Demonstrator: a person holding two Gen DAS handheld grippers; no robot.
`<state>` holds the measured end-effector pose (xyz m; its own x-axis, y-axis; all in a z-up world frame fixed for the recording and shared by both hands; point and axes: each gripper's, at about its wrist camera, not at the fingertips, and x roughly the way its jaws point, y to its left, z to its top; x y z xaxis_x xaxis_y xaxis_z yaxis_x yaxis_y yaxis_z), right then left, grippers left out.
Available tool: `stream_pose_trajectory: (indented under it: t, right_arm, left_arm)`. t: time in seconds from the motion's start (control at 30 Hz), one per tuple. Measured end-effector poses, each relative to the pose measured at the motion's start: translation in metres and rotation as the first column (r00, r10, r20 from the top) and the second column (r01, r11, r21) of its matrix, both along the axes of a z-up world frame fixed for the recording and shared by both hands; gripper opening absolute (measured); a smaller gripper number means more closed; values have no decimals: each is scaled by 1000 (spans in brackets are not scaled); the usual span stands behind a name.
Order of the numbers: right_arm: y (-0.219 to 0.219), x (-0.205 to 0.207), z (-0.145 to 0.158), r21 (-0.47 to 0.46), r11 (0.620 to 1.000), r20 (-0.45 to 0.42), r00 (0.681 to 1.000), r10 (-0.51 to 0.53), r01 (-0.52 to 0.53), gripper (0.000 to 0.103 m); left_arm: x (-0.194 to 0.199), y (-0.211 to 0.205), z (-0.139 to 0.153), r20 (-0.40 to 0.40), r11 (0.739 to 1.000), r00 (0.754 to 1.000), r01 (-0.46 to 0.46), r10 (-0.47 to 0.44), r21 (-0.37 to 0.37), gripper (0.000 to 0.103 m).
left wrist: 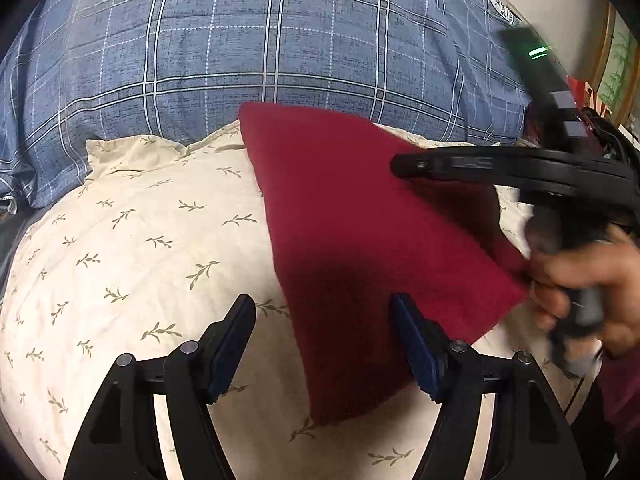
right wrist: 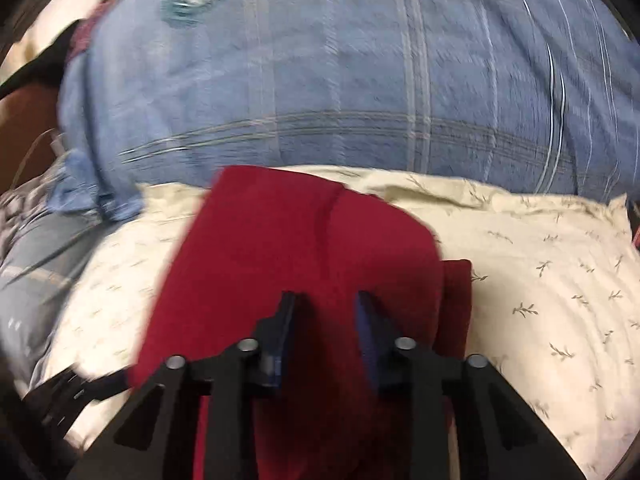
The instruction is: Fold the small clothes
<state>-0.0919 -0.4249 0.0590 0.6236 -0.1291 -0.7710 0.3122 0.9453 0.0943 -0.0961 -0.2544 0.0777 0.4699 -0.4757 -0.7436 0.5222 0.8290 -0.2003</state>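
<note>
A dark red cloth (left wrist: 360,240) lies folded on a cream pillow with a leaf print (left wrist: 132,248). My left gripper (left wrist: 324,304) is open just above the pillow, with the cloth's near left edge between its fingers. My right gripper (right wrist: 326,300) is open, held close over the middle of the red cloth (right wrist: 288,248), nothing between the pads. In the left wrist view the right gripper (left wrist: 404,166) reaches in from the right over the cloth, held by a hand (left wrist: 592,280). The right wrist view is blurred by motion.
A blue plaid bedcover (left wrist: 280,40) lies behind the pillow (right wrist: 540,280) and also shows in the right wrist view (right wrist: 360,80). A grey patterned fabric (right wrist: 36,248) lies at the left. The left gripper's body (right wrist: 68,392) shows at lower left.
</note>
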Motion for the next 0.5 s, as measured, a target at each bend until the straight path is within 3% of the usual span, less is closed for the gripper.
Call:
stream_pose_trajectory:
  t: [0.07, 0.17, 0.33, 0.5]
  right_arm:
    - [-8, 2, -4, 47, 999, 10, 1000, -13, 13, 25]
    - [-3, -4, 5, 31, 1000, 3, 1000, -4, 4, 25]
    - [19, -46, 35, 49, 998, 52, 998, 39, -41, 32]
    - [35, -81, 34, -44, 994, 19, 994, 105, -104, 33]
  left_arm:
    - [3, 0, -1, -9, 1000, 1000, -7, 7, -12, 74]
    - [4, -2, -2, -11, 1000, 1000, -13, 13, -3, 75]
    - [1, -3, 0, 5, 1000, 1000, -13, 13, 14, 75]
    - [-1, -4, 0, 8, 1000, 1000, -16, 15, 19, 75]
